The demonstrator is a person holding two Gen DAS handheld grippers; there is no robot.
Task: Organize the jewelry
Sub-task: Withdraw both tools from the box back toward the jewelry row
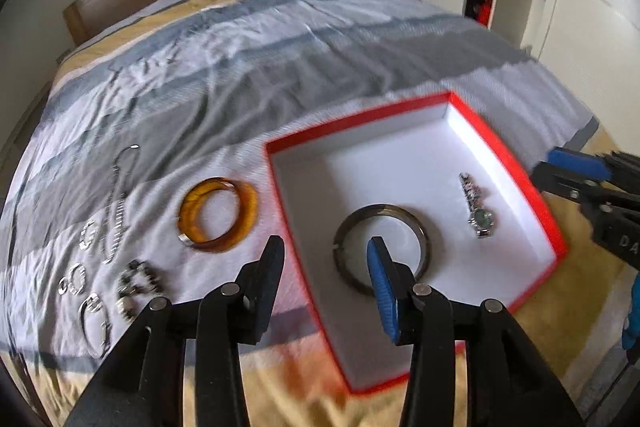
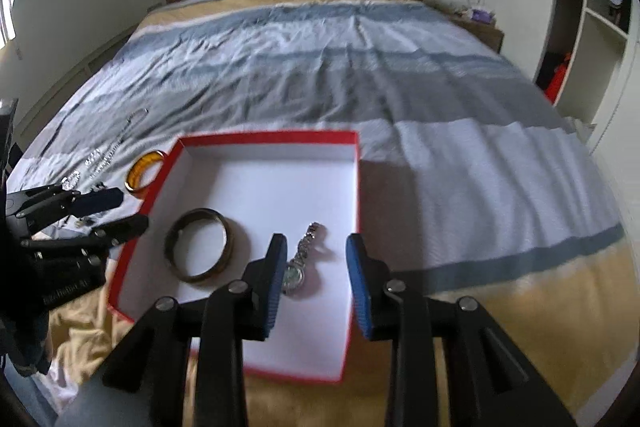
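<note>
The dark bangle (image 1: 382, 250) and the watch (image 1: 478, 205) are lying apart on the floor of the red box (image 1: 360, 119), sorted out of the way. The amber bangle (image 1: 218, 213), chain (image 1: 118, 199) and small silver pieces (image 1: 82, 267) are waiting on the bed (image 1: 280, 47) just beside the box. You are holding the left gripper (image 1: 326, 263) and right gripper (image 2: 316, 263) tilted downward above the box, jaws partly open and gripping nothing.
</note>
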